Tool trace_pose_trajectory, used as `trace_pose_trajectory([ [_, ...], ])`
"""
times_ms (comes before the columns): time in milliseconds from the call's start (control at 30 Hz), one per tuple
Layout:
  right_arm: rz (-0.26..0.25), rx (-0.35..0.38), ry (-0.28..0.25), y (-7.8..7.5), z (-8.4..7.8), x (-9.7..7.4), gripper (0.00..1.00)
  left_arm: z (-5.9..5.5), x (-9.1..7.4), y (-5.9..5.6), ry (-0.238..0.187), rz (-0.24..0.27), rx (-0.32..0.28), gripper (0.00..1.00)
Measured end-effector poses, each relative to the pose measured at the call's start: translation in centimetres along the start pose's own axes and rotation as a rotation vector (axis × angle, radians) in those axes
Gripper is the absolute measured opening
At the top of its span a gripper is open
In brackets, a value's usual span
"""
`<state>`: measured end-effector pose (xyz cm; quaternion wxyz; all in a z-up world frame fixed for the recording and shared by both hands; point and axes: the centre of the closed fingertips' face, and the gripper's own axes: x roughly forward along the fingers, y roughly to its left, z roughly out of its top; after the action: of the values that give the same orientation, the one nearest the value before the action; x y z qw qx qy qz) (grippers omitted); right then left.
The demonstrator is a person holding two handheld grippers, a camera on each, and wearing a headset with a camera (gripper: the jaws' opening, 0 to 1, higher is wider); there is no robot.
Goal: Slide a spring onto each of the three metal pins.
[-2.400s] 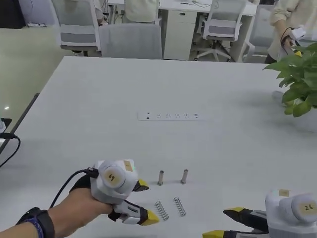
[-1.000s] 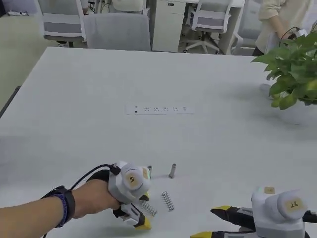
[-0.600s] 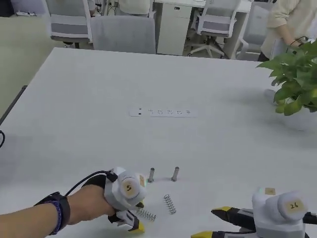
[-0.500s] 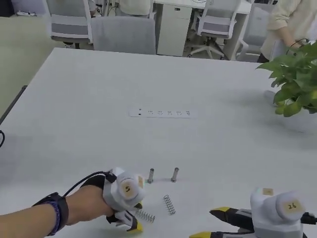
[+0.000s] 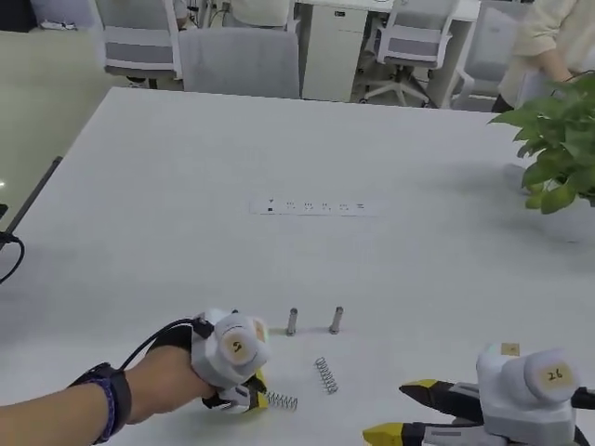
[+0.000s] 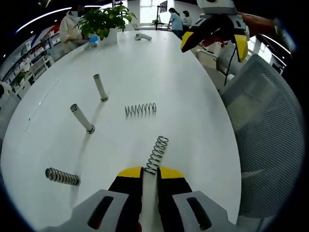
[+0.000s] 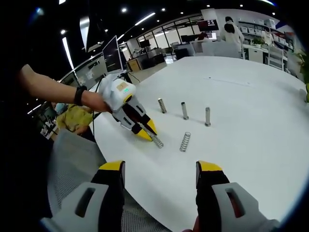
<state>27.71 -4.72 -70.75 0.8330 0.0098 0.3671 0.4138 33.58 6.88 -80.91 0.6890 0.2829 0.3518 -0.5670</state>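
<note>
The left tool (image 6: 150, 170) is clamped on one end of a spring (image 6: 157, 153), low over the bench (image 6: 193, 96). The spring looks light and bendy, so a mid-coil hold would likely steady it. A bare pin (image 6: 82, 118) stands near. The right tool (image 7: 161, 166) gapes empty. The bench is smooth and white, in an office.

The right gripper (image 7: 161, 167) gaped over the table (image 7: 251, 125) edge, facing the left gripper (image 7: 145, 132) clamped on a spring (image 7: 156, 140), a loose spring (image 7: 185, 141) alongside, with a sprung pin (image 7: 161, 105), middle pin (image 7: 184, 110) and end pin (image 7: 207, 116) beyond.
</note>
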Motion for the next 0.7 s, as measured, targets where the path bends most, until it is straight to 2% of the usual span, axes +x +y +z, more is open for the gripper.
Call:
trace_pose_trajectory([
  [300,0.008,-0.006,-0.001,0.1,0.4,0.1,0.58,-0.3,-0.2,-0.2,0.018,-0.004,0.008,0.04],
  [433,0.010,-0.008,0.001,0.1,0.3,0.1,0.58,-0.1,-0.2,-0.6,0.009,-0.019,0.033,0.15],
  [500,0.011,-0.010,0.002,0.2,0.3,0.1,0.58,0.1,0.0,-0.8,0.013,-0.017,0.067,0.17],
  [700,0.018,-0.011,0.008,0.4,0.1,0.2,0.58,0.4,0.2,-1.3,0.024,-0.051,0.122,0.11],
])
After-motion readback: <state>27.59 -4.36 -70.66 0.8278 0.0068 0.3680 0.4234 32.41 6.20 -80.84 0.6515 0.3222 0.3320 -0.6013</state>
